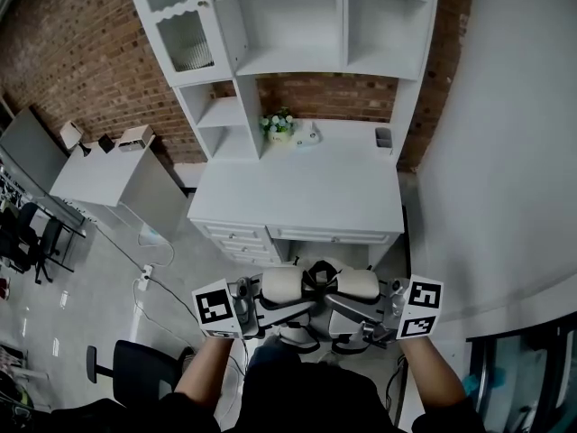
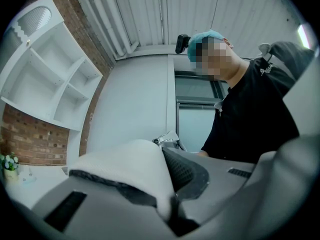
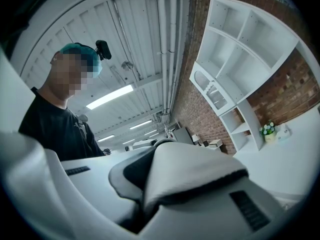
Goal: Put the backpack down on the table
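A white and grey backpack (image 1: pixel 311 303) hangs between my two grippers, in front of the white desk (image 1: pixel 306 192) and below its front edge in the head view. My left gripper (image 1: pixel 249 301) is shut on one padded shoulder strap (image 2: pixel 127 166), white on top with black mesh beneath. My right gripper (image 1: pixel 388 307) is shut on the other strap (image 3: pixel 195 170). In each gripper view the strap is pinched deep between the grey jaws, at the left gripper (image 2: pixel 170 211) and the right gripper (image 3: pixel 142 209). The bag's lower part is hidden by my body.
At the back of the desk stand a small flower pot (image 1: pixel 279 126), a white object (image 1: pixel 309 135) and a grey cup (image 1: pixel 384 139), under a white shelf hutch (image 1: pixel 288 25). A black chair (image 1: pixel 135 368) and a floor cable (image 1: pixel 149 282) lie to my left.
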`<state>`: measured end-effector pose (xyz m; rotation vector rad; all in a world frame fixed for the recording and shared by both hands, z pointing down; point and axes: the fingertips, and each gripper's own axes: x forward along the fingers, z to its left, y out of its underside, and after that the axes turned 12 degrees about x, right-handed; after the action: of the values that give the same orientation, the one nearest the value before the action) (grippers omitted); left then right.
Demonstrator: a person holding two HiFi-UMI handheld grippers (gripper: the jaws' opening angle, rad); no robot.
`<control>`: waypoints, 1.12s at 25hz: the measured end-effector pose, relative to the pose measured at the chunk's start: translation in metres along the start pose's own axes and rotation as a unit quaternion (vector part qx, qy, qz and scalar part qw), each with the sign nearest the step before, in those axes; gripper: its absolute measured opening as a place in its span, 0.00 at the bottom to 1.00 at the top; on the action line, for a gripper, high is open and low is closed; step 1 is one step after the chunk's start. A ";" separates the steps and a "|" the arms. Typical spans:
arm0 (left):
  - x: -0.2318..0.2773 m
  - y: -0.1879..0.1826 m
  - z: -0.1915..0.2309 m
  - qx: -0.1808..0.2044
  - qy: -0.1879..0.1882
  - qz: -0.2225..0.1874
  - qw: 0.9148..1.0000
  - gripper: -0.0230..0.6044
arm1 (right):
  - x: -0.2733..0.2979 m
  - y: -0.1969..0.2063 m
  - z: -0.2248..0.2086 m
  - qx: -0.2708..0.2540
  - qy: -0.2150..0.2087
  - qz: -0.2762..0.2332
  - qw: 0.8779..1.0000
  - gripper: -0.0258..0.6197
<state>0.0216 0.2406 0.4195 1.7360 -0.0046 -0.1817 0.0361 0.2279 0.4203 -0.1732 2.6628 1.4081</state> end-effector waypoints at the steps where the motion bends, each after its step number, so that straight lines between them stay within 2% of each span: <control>1: 0.003 0.001 0.000 -0.001 -0.003 -0.001 1.000 0.10 | -0.003 0.000 0.000 0.000 0.000 0.000 1.000 0.08; 5: 0.007 0.006 0.001 -0.012 -0.007 -0.008 1.000 0.10 | -0.007 0.003 -0.002 -0.005 0.002 0.009 1.000 0.08; 11: 0.019 0.007 0.022 -0.004 0.019 -0.019 1.000 0.10 | -0.014 -0.016 -0.017 -0.024 0.026 -0.001 0.999 0.08; 18: 0.021 0.005 0.066 -0.015 0.046 -0.020 0.999 0.10 | -0.007 -0.044 -0.046 -0.027 0.053 -0.011 0.998 0.08; 25: 0.018 0.002 0.117 -0.002 0.065 -0.019 0.998 0.10 | 0.005 -0.082 -0.084 -0.028 0.066 -0.025 0.997 0.08; 28: 0.016 0.005 0.138 -0.011 0.072 -0.018 0.997 0.10 | 0.009 -0.094 -0.102 -0.026 0.072 -0.036 0.996 0.08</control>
<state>0.0211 0.1034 0.4003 1.7246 0.1330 -0.0828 0.0369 0.0900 0.3996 -0.3850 2.7042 1.4968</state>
